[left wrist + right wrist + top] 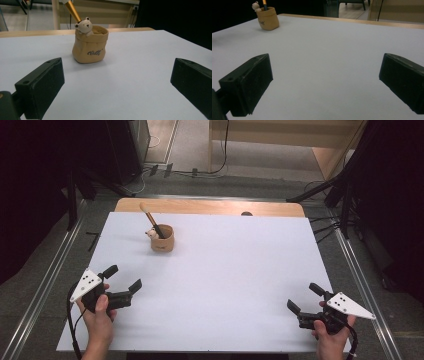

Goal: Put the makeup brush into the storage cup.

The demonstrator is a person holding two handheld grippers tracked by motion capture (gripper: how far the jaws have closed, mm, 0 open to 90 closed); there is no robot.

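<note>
A tan sack-shaped cup (162, 239) with a small bear figure on its rim stands on the white table sheet (225, 270), left of centre and toward the far side. A brush with a golden ferrule (151, 221) leans out of it. The left gripper view shows the cup (90, 45) straight ahead beyond the jaws, the right gripper view has the cup (267, 18) far off at upper left. My left gripper (122, 277) is held open near the front left, nothing between its jaws. My right gripper (305, 297) is open near the front right, also holding nothing.
The white sheet covers a wooden tabletop whose far edge (210, 206) shows. Metal rails (50, 275) run along both sides of the table. Dark stands and cables (330, 190) sit on the floor beyond the far edge.
</note>
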